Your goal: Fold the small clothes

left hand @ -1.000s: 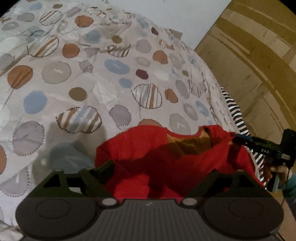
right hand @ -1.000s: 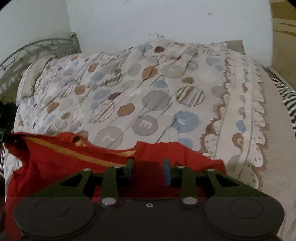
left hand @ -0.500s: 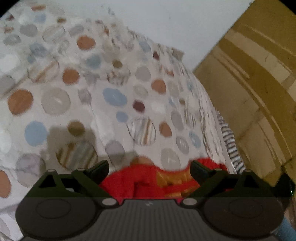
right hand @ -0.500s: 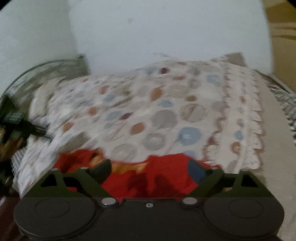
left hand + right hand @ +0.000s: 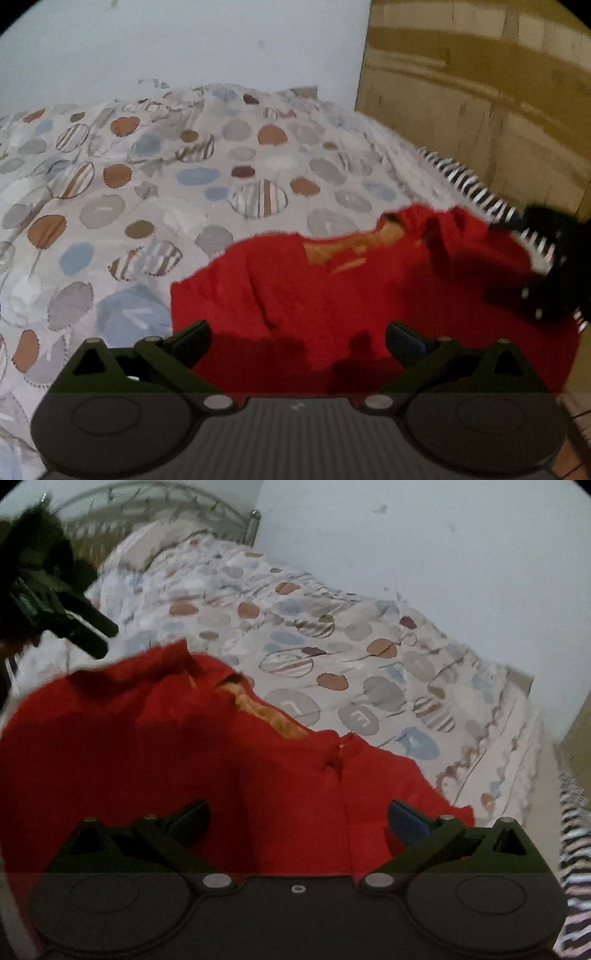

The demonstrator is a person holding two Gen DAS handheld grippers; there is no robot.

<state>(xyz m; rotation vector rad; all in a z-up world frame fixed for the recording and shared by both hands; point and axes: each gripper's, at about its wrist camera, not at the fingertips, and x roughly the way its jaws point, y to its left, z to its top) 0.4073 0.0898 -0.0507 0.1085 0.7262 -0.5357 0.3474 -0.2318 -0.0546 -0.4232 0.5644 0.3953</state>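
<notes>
Red garment (image 5: 332,295) lying loosely spread near the foot edge of the bed (image 5: 147,206), its yellow neckline facing the far side. Left tool (image 5: 297,338) with jaws still spreading, nothing between them; right tool (image 5: 297,818) with jaws wide apart, empty, above the cloth. Likely risk: the rumpled right side folds unevenly, or a pinch catches the patterned bedcover (image 5: 332,657) beneath.

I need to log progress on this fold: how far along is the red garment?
Done: the red garment lies on the dotted bedspread. In hand: nothing; the left gripper's jaws are opening, the right gripper is open. Left: it looks rumpled, with no tidy fold visible.
</notes>
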